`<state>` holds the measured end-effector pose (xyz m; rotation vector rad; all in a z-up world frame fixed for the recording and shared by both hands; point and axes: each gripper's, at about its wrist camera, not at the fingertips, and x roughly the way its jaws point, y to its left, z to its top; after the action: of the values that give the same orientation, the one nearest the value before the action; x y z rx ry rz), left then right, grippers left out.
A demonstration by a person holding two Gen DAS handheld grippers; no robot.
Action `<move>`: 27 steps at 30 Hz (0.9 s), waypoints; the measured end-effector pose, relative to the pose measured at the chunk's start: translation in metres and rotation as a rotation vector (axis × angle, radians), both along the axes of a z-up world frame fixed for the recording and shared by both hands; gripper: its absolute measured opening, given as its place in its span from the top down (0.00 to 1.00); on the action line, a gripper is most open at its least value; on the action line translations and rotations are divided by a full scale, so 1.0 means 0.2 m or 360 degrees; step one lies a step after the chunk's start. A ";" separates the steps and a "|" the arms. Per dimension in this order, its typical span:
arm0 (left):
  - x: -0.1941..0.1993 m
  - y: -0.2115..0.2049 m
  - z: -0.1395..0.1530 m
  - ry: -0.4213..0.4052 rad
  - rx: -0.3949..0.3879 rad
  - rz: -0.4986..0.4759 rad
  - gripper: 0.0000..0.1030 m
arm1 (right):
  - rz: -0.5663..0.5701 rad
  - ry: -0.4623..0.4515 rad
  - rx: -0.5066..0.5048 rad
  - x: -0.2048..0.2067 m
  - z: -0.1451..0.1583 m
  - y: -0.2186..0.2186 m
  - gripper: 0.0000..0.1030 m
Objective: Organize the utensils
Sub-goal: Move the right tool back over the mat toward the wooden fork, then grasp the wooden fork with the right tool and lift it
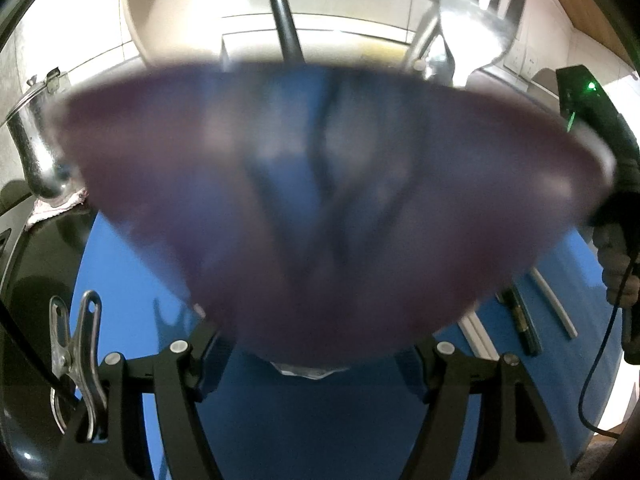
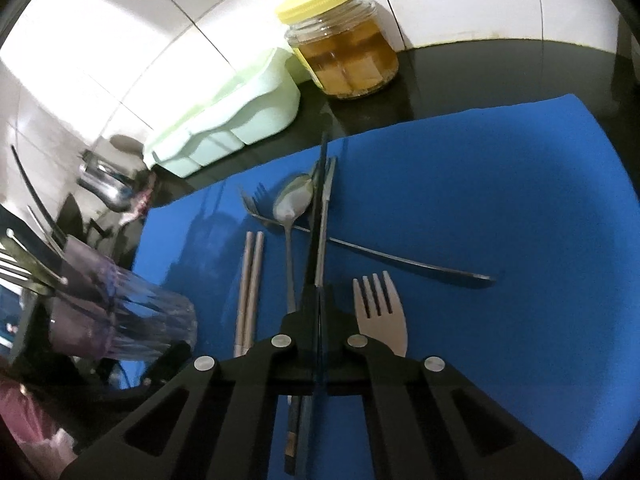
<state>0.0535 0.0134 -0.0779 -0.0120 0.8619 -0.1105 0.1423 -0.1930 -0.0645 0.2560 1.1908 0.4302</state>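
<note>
Mostly hidden behind the blurred purple glass [image 1: 320, 208] it clamps, the left claw [image 1: 316, 356]; right claw [image 2: 320, 312] pinches a dark chopstick [image 2: 318, 208].

Blurred purple glass [image 1: 320, 200] between the jaws of the left gripper [image 1: 316, 354], above a blue mat [image 1: 120, 264].

Kitchen: tiled wall [image 2: 160, 40], cutlery, jar [image 2: 344, 40]
</note>
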 end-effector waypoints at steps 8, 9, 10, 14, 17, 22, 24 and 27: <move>0.00 0.00 0.00 0.0000 0.0001 0.0000 0.28 | 0.0012 0.0037 -0.0044 0.05 -0.01 0.04 0.95; 0.00 0.00 0.00 -0.0001 0.0000 0.0000 0.28 | 0.0001 0.0036 -0.0026 0.04 0.00 0.04 0.90; 0.00 0.00 0.00 -0.0001 0.0000 0.0000 0.28 | -0.0007 0.0030 -0.0015 0.04 0.01 0.04 0.85; 0.00 0.00 0.00 -0.0001 -0.0001 0.0000 0.28 | 0.0036 -0.0044 -0.0157 -0.02 0.07 0.03 0.79; 0.00 0.00 0.00 -0.0001 -0.0001 0.0000 0.28 | 0.0117 -0.0105 -0.0345 -0.06 0.09 0.04 0.74; 0.00 0.00 0.00 -0.0001 -0.0001 0.0000 0.28 | 0.0186 -0.0101 -0.0510 -0.10 0.07 -0.01 0.73; 0.00 0.00 0.00 -0.0001 -0.0001 0.0000 0.28 | 0.0211 -0.0062 -0.0539 -0.10 0.05 -0.02 0.73; 0.00 0.01 0.00 -0.0001 -0.0002 0.0000 0.28 | 0.0275 -0.0009 -0.0563 -0.10 0.00 0.00 0.73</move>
<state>0.0529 0.0144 -0.0786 -0.0129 0.8610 -0.1111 0.1225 -0.1933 -0.0635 -0.1545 1.2654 0.3619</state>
